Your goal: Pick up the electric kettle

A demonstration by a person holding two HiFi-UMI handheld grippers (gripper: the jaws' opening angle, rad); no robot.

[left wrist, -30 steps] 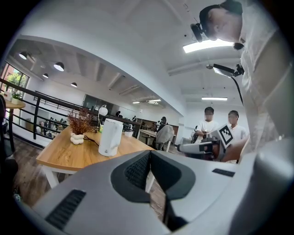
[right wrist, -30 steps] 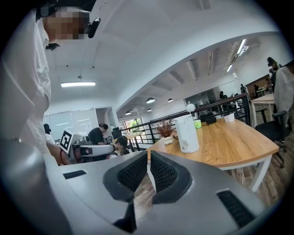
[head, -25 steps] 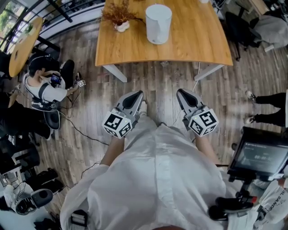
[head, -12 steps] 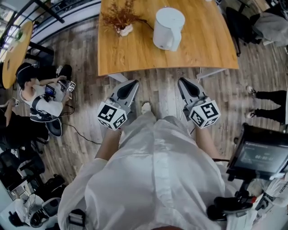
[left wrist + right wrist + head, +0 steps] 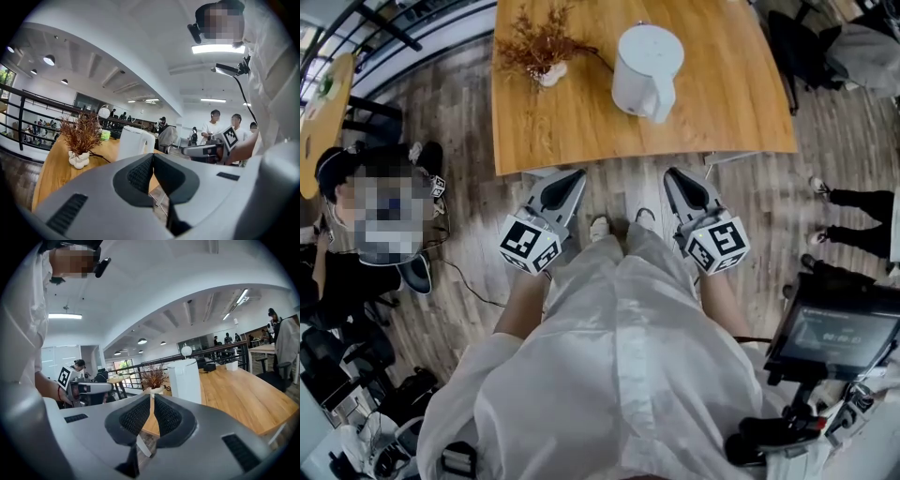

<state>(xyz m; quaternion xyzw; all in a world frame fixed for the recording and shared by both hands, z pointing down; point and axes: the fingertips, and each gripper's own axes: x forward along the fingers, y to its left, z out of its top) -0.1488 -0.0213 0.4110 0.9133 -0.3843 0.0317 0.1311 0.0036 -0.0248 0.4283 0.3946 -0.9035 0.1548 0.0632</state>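
Wooden table [image 5: 741, 94], left to right: dried plant in a white vase [image 5: 546, 61] toward its left end, left gripper [image 5: 572, 178] just off its near edge, jaws pinched together and empty. White electric kettle [image 5: 645, 70] stands upright mid-table. Right gripper [image 5: 675, 176] sits off the same edge, jaws also together, empty.

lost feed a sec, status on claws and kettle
Left claw, right claw shut, empty, near table edge. Kettle upright on it, untouched. Plant vase beside it, not blocking.
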